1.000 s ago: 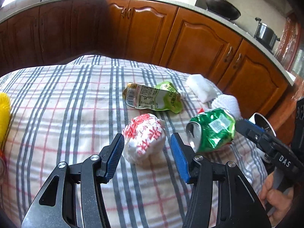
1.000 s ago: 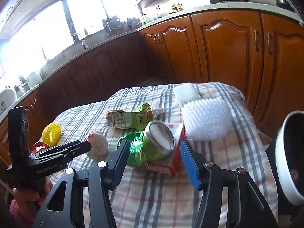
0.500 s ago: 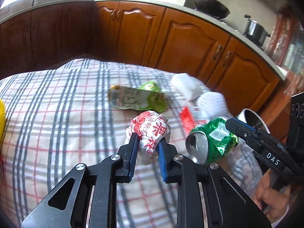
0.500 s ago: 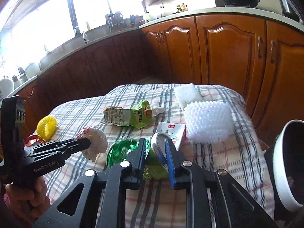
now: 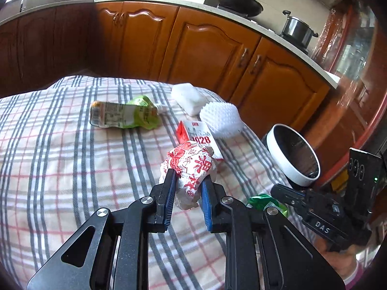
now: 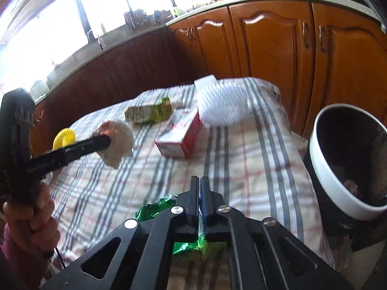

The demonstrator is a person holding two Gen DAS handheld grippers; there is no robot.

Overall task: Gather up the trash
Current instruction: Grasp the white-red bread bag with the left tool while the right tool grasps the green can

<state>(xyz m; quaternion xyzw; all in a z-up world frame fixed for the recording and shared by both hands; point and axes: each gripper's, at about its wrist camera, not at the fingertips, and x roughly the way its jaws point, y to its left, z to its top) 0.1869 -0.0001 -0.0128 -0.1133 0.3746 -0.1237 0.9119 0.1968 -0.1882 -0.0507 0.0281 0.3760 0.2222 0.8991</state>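
Observation:
My left gripper [image 5: 187,177] is shut on a crumpled red-and-white paper wrapper [image 5: 191,166] and holds it above the plaid cloth; the wrapper also shows in the right wrist view [image 6: 116,142]. My right gripper [image 6: 199,186] is shut on a crushed green can [image 6: 154,207], which hangs below and behind the jaws; the can also shows in the left wrist view [image 5: 264,201]. A white-rimmed black trash bin [image 6: 348,159] stands just off the table's right edge, also visible in the left wrist view [image 5: 293,157]. A green pouch [image 5: 123,116] and a red-and-white carton [image 5: 202,140] lie on the cloth.
A white bristly brush [image 5: 221,119] and a white sponge block [image 5: 187,97] lie at the table's far right. A yellow scrubber [image 6: 65,137] sits at the far left. Wooden cabinets [image 5: 205,48] run behind the table.
Both grippers closed on their items and lifted them. The left carried the wrapper rightward toward the bin; the right pulled the can back and down, and the carton is uncovered.

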